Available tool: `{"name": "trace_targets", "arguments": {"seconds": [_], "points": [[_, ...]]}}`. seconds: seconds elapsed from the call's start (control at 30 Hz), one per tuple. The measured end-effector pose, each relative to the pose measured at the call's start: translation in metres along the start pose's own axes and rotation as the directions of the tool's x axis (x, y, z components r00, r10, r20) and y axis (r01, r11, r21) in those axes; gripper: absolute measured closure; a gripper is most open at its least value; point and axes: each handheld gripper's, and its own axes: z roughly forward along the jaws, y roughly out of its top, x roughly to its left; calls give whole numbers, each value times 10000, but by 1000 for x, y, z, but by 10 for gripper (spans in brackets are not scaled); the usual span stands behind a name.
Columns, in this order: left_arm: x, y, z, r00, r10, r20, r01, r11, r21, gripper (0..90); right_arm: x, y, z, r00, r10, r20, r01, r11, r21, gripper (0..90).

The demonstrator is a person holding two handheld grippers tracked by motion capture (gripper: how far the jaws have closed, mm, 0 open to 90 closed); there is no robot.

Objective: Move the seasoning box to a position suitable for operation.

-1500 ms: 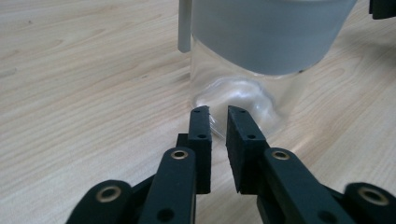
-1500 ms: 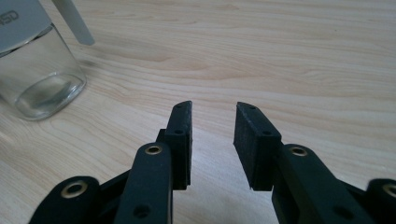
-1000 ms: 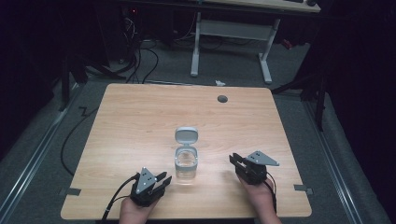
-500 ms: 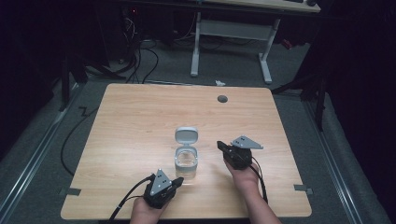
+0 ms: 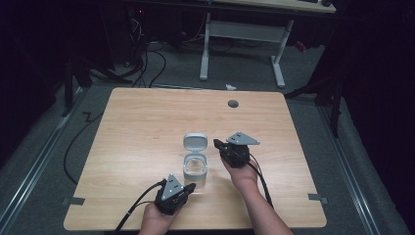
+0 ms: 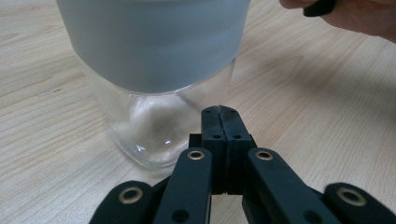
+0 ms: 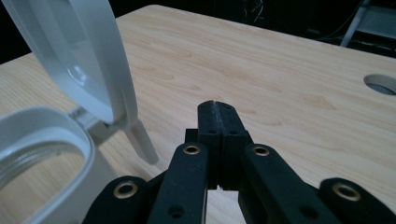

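A clear square jar [image 5: 195, 169] with a grey collar stands on the wooden table [image 5: 147, 127], its hinged grey lid [image 5: 195, 142] flipped up and open behind it. My left gripper [image 5: 190, 186] is shut and empty, its tip close to the jar's lower front corner; in the left gripper view the closed gripper [image 6: 219, 112] points at the jar's glass base [image 6: 149, 135]. My right gripper [image 5: 217, 144] is shut and empty, just right of the lid. In the right gripper view the closed gripper [image 7: 215, 108] sits beside the raised lid [image 7: 74, 56] and the jar's rim [image 7: 42, 126].
A round cable hole [image 5: 233, 103] lies in the table near its far edge. Black cables [image 5: 137, 205] trail from both grippers toward the front edge. A white desk frame [image 5: 244, 34] stands on the floor behind the table.
Both grippers' jaws have closed. The right gripper has moved left and forward to the lid's right side. The left gripper has shifted right toward the jar's front.
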Motion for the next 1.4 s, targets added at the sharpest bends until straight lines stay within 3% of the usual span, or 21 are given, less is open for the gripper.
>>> {"name": "trace_targets", "arguments": {"seconds": [0.37, 0.87, 1.17, 1.33, 1.4], "points": [[1, 1, 1, 10000, -22, -14, 22, 10000, -20, 900, 10, 26, 6, 9995, -251, -189, 243, 9989, -390, 900], [1, 0, 2, 9999, 117, -39, -117, 9999, -22, 900, 17, 31, 6, 9977, -483, -485, 456, 9974, -552, 899], [0, 1, 1, 10000, 76, -29, -77, 9999, -93, 900, 31, 20, -12, 9943, -840, -658, 789, 9939, -765, 896], [-2, 1, -6, 9999, 27, 98, -26, 10000, -33, 900, 32, 16, -26, 9944, -821, -665, 752, 9921, -1007, 896], [-2, 1, -10, 9998, 189, 106, -190, 9998, 56, 900, 32, 14, -33, 9949, -841, -564, 780, 9917, -1019, 896]]}}
